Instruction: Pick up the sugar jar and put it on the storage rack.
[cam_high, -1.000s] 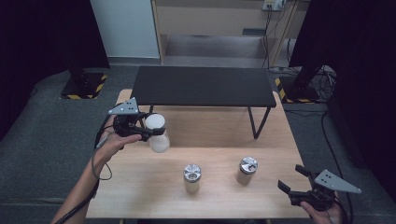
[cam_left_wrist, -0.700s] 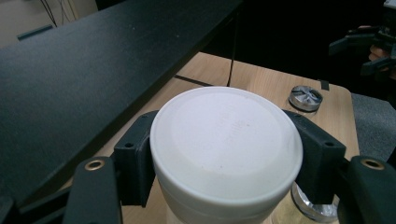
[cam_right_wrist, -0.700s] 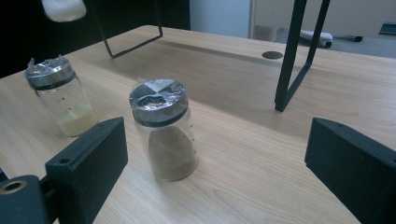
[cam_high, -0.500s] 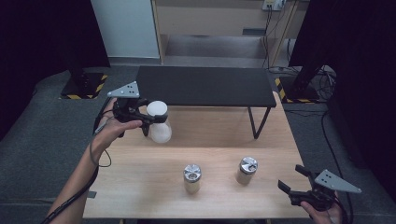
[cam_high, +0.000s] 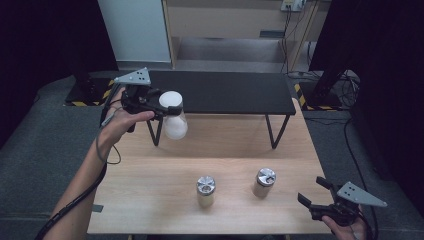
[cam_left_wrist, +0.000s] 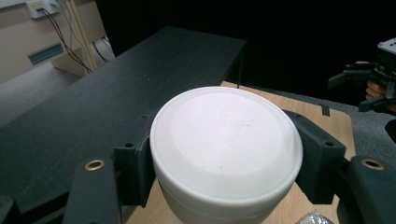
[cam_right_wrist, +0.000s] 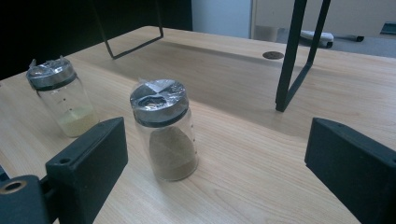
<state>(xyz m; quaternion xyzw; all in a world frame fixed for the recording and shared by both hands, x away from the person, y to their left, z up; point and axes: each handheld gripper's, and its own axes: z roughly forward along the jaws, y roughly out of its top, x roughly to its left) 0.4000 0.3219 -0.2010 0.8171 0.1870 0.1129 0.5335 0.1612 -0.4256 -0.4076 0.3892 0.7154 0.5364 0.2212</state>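
A white-lidded jar (cam_high: 173, 116) with white contents hangs in the air by the left end of the black bench (cam_high: 225, 92). My left gripper (cam_high: 167, 107) is shut on it just under the lid. The left gripper view shows the broad white lid (cam_left_wrist: 226, 142) clamped between both jaws of the left gripper (cam_left_wrist: 226, 182), above the bench top (cam_left_wrist: 93, 107). My right gripper (cam_high: 311, 190) rests at the table's front right corner, open and holding nothing. In its own view the right gripper (cam_right_wrist: 217, 156) faces a steel-capped shaker of brown powder (cam_right_wrist: 163, 135) from a short distance.
Two steel-capped shakers stand on the wooden table (cam_high: 150, 200): the brown one (cam_high: 264, 182) and a pale yellowish one (cam_high: 205, 190) (cam_right_wrist: 63, 98) to its left. The bench's thin black legs (cam_right_wrist: 292, 56) stand on the table's far half. Grey floor surrounds the table.
My left gripper has risen with the white-lidded jar and drifted toward the bench's left end. The right gripper and both shakers have stayed put.
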